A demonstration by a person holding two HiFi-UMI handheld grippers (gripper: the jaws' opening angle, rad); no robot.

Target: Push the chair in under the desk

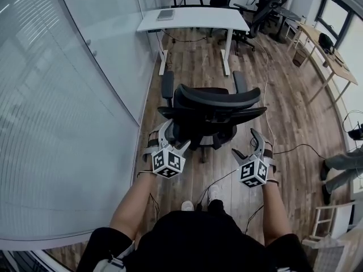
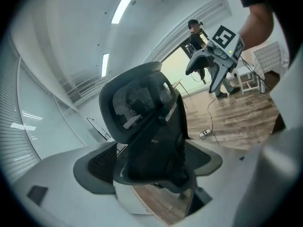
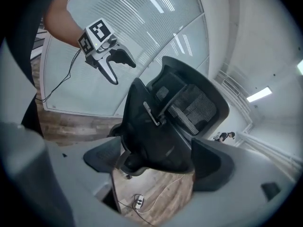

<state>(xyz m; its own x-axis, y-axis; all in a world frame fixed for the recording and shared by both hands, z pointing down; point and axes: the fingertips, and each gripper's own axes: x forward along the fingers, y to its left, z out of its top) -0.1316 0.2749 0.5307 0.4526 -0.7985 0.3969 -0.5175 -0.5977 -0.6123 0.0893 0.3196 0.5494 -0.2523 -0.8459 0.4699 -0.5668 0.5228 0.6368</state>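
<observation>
Chair stands on the wood floor, backrest toward me, seat and armrests facing the white desk. It is well apart from the desk, not yet under it, and lines up roughly with the gap between the desk legs.

Left gripper is spread wide just beside the left edge of the backrest. Its own view shows the backrest framed between the jaws, with the pads not pressing on it. Whether any part of it touches the chair I cannot tell. Right gripper is likewise spread, holds nothing, and sits a little off the right edge of the backrest.

Judgement: the step in hand is making contact with the backrest. I would set both tools at matching height on the upper back, one on each side, so the push runs straight and the chair does not swivel. I would then roll it slowly toward the middle of the desk.

Risk noted: a cable lies on the floor to the right of the base and could snag a wheel.
</observation>
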